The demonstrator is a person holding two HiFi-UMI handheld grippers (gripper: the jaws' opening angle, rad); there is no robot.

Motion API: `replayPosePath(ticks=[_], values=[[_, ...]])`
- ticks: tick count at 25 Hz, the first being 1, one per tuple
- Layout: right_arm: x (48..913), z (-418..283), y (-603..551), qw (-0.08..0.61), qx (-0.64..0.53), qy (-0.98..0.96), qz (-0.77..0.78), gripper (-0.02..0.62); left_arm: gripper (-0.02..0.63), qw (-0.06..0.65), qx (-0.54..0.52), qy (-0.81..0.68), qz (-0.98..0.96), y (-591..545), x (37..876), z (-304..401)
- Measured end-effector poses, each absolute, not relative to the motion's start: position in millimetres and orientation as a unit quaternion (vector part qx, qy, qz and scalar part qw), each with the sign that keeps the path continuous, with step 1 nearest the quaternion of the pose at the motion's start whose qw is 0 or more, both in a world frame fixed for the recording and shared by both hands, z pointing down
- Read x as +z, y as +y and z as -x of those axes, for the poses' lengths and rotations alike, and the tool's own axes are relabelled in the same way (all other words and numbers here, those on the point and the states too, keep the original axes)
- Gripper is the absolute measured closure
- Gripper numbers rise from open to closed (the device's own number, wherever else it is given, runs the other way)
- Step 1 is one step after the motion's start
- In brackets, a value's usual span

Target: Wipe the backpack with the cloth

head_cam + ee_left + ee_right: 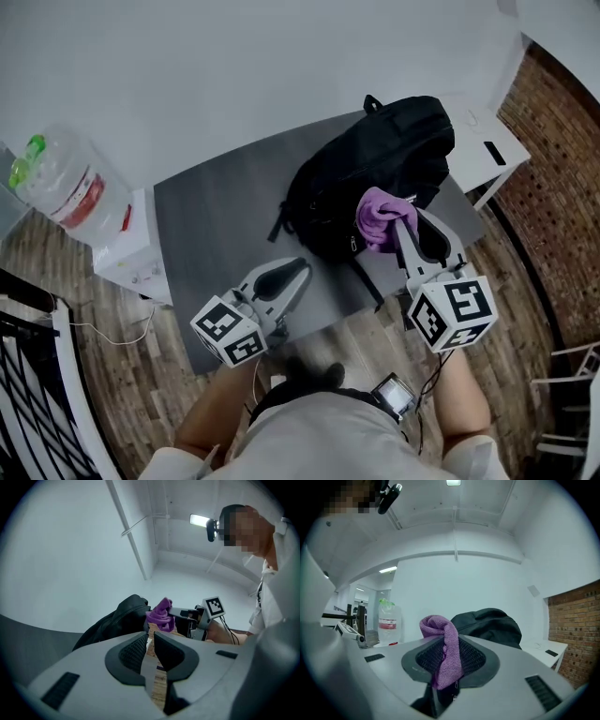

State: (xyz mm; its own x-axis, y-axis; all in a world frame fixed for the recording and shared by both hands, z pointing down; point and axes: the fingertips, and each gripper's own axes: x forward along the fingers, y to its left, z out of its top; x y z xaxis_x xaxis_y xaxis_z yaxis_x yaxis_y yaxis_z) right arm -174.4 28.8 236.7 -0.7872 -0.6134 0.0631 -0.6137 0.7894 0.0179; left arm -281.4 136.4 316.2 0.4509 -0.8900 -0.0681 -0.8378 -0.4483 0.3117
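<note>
Right tool [405, 223] clamps purple cloth [378, 217] near backpack [375, 159]; left tool [303, 269] barely parted, empty.

Left hand-held gripper [302, 268] barely parted; right hand-held gripper [404, 222] tight on cloth [377, 215]

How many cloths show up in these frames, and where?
1. The purple cloth is clamped in the right gripper, by the backpack's near side. Another could lie hidden behind the backpack.
</note>
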Motion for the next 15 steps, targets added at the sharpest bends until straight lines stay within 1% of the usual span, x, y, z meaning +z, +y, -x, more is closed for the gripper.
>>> replayPosePath(ticks=[8,12,15], values=[[209,184,30,0.035,-0.097,-0.926,-0.363,0.502,0.565,0.114,-0.118,-0.501,-0.850,140,312,296],[174,186,14,0.037,-0.188,-0.885,-0.423,0.502,0.565,0.109,-0.113,-0.472,-0.868,138,306,304],[150,196,1,0.060,-0.271,-0.841,-0.465,0.502,0.565,0.110,-0.111,-0.457,-0.876,136,303,319]])
